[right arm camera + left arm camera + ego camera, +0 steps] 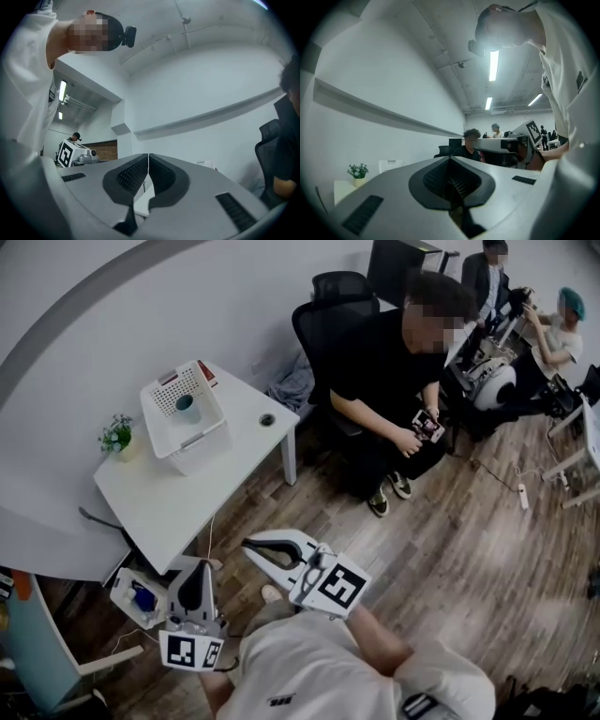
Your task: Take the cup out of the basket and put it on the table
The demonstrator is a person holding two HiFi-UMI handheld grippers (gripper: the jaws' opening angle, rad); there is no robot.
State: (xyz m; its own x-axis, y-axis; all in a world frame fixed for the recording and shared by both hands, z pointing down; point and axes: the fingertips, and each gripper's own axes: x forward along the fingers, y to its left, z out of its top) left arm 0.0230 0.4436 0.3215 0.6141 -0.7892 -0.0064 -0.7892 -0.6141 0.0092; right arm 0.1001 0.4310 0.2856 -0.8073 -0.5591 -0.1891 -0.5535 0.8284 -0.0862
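Claws first: the left gripper (201, 565) and the right gripper (247, 544) are both sitting pressed together with nothing between the jaws, hanging at the near side, apart from the table (169, 507). The cup (187, 407) is sitting inside the white basket (202, 439) at the table's far left. So I'm guessing nothing's done yet: reaching, grabbing, lifting out and setting down are all waiting.

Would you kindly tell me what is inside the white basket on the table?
A teal cup stands upright inside the basket. The basket's near wall hides the cup's base and part of the floor; nothing else shows inside.
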